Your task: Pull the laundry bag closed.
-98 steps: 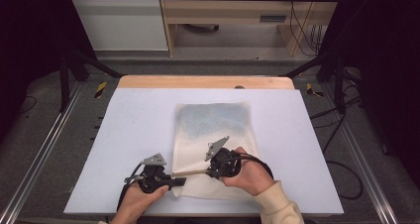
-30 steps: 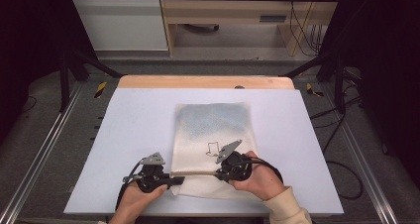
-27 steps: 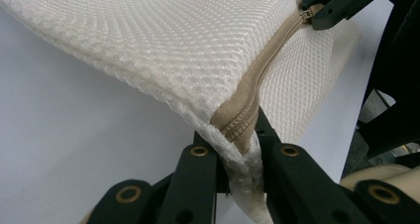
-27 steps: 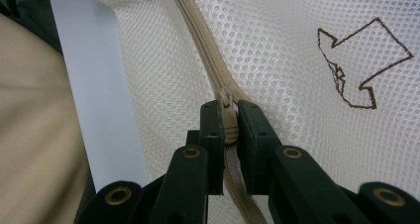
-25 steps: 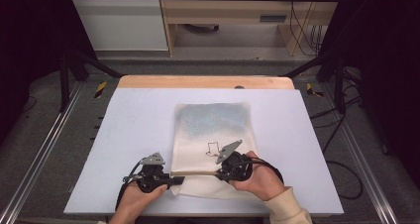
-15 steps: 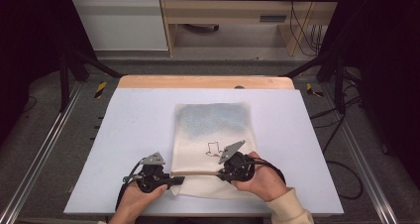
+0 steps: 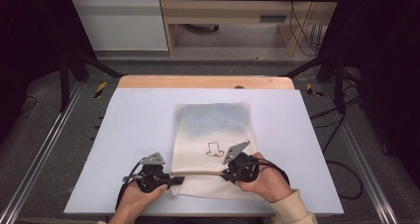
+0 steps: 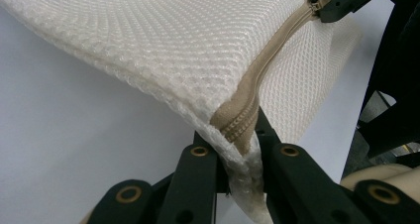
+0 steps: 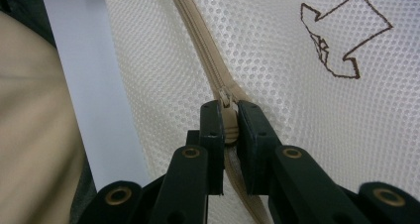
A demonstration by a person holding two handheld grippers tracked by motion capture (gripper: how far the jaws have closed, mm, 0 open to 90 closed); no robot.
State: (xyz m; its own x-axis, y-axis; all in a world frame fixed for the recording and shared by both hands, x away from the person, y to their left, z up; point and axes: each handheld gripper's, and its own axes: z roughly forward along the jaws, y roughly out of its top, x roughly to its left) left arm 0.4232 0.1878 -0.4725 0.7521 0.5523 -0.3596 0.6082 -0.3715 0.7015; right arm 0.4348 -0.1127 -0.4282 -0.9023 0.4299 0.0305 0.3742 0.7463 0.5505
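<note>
Two hand-held grippers work the near edge of one white mesh bag [image 7: 214, 135] that lies flat on the bench [image 7: 129, 115], roughly mid-width, its far end toward the wooden strip at the bench's far edge.

Left hand-held gripper [image 7: 174, 180]: low at the bag's near left corner, pointing right. In the left gripper view its jaws are together, clamped on the corner of the bag [image 8: 198, 50] right where the tan zipper [image 8: 247, 110] ends; mesh and zipper tape bunch up between the pads. Corner is lifted slightly off the bench, fabric sloping away from the jaws.

Right hand-held gripper [image 7: 224, 174]: near edge of the bag, right of centre, pointing left toward the other one. In the right gripper view [image 9: 226, 130] its jaws are clamped on the zipper pull [image 9: 225, 97], with the zipper [image 9: 198, 35] running away from the pads toward the far top of that view. The left gripper view shows this same gripper at the far end of the zipper line, tips on the pull.

Zipper: runs along the bag's near edge between the two grippers, taut and nearly straight in the high view.

Mark on the bag: a brown outline drawing [image 7: 214, 148] on the top face, just beyond the right hand-held gripper; shape unclear in the high view, an angular outline in the right gripper view [image 9: 341, 35].

Hands: left hand [image 7: 136, 199] and right hand [image 7: 265, 182] enter from the near edge, the right in a beige sleeve.
</note>
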